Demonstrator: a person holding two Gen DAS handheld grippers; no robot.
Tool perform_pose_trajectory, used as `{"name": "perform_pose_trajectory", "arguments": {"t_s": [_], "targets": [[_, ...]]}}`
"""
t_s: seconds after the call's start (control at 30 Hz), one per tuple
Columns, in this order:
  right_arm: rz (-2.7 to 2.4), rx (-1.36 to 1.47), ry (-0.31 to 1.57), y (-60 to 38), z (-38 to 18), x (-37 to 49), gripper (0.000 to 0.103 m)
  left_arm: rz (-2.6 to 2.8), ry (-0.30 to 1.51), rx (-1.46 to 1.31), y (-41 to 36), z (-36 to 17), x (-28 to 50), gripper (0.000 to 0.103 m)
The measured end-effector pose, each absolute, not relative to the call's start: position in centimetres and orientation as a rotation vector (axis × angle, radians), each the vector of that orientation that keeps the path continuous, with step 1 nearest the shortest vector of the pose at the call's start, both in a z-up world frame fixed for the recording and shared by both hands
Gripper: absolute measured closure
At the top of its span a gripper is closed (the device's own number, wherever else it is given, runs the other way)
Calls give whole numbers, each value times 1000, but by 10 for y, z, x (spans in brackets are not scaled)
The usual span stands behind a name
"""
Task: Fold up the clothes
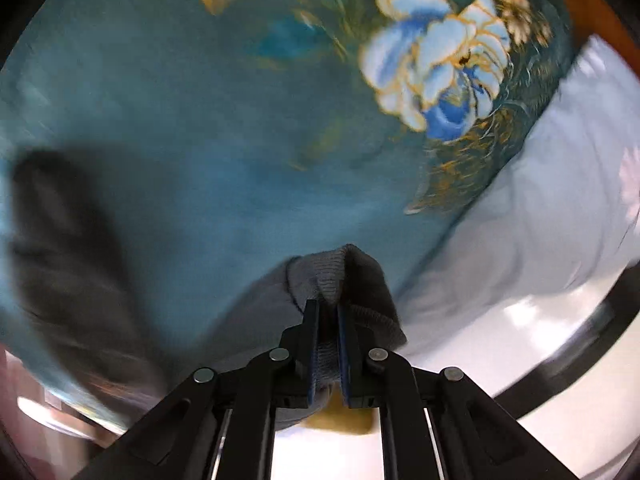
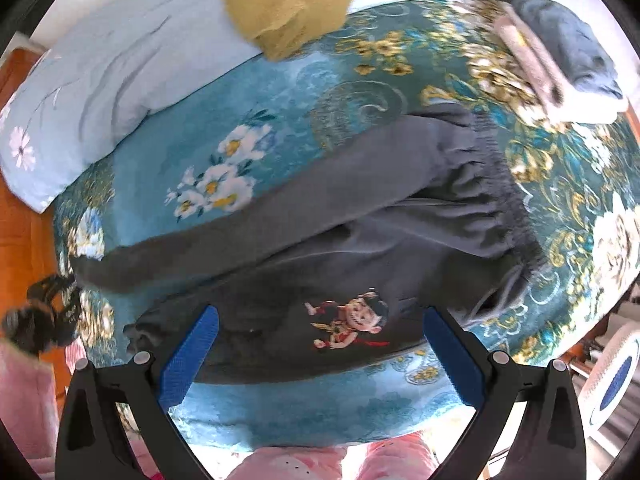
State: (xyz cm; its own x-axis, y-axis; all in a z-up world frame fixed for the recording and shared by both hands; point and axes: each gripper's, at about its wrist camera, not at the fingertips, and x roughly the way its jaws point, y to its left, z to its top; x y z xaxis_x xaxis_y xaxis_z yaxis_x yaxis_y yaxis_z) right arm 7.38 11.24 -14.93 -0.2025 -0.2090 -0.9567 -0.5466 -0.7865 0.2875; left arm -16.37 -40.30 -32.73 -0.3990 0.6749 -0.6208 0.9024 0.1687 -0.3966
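The grey trousers [image 2: 360, 216] lie spread across the bed [image 2: 320, 408], on its teal flowered cover, with the gathered elastic waistband toward the right edge and the two legs running out toward the left edge. A cartoon print sits on the nearer leg, close to the near edge of the bed.

The left gripper [image 1: 328, 320] is clenched on a ribbed grey cuff [image 1: 340, 276], apparently a leg end of the trousers, pinched between its fingers [image 1: 311, 344]. The right gripper [image 2: 320, 354] is released, its blue fingers [image 2: 192, 356] spread wide above the printed leg.

The cloth looks soft, light and limp: it will sag and drag behind any single hold, and wrinkle where it bunches. The ribbed cuffs and the thick waistband are the firmest places to take hold; the thin middle of a leg would just fold up in the fingers.

A yellow cloth [image 2: 288, 4] and a pale blue quilt [image 2: 120, 68] lie along the far edge, a stack of folded clothes [image 2: 560, 44] sits in the far right corner. The middle of the cover is open for a fold; the near edge is close.
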Motion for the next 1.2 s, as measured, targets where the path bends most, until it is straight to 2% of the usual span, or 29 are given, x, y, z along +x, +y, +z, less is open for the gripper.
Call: {"name": "perform_pose_trajectory", "arguments": {"t_s": [0.07, 0.2, 0.27, 0.4, 0.6, 0.7, 0.8, 0.87, 0.93, 0.97, 1.07, 1.2], "targets": [[2067, -1801, 892, 119, -149, 79, 1, -1126, 2221, 1466, -392, -324, -189, 91], [2022, -1785, 901, 129, -152, 91, 1, -1429, 2276, 1472, -384, -296, -232, 80], [1999, -1790, 905, 132, -156, 96, 1, -1546, 2136, 1578, -384, -289, -240, 76], [1963, -1819, 912, 130, -167, 104, 1, -1682, 1702, 1794, -378, -306, -226, 74], [1961, -1865, 879, 124, -171, 112, 1, -1491, 1688, 1902, -338, -365, -206, 73], [1961, -1869, 869, 125, -168, 117, 1, -1541, 1598, 1945, -312, -374, -221, 67], [1943, -1867, 867, 129, -167, 122, 1, -1625, 1424, 2024, -289, -378, -238, 65], [1926, -1864, 869, 132, -167, 126, 1, -1653, 1362, 2042, -279, -380, -245, 68], [1907, -1866, 871, 133, -168, 130, 1, -1652, 1350, 2030, -274, -380, -247, 84], [1896, -1868, 872, 133, -168, 132, 1, -1661, 1333, 2034, -273, -379, -248, 96], [1873, -1874, 875, 132, -171, 134, 1, -1744, 1312, 2041, -269, -364, -253, 98], [1892, -1871, 858, 129, -168, 127, 1, -1968, 1549, 1917, -284, -316, -236, 98]]}}
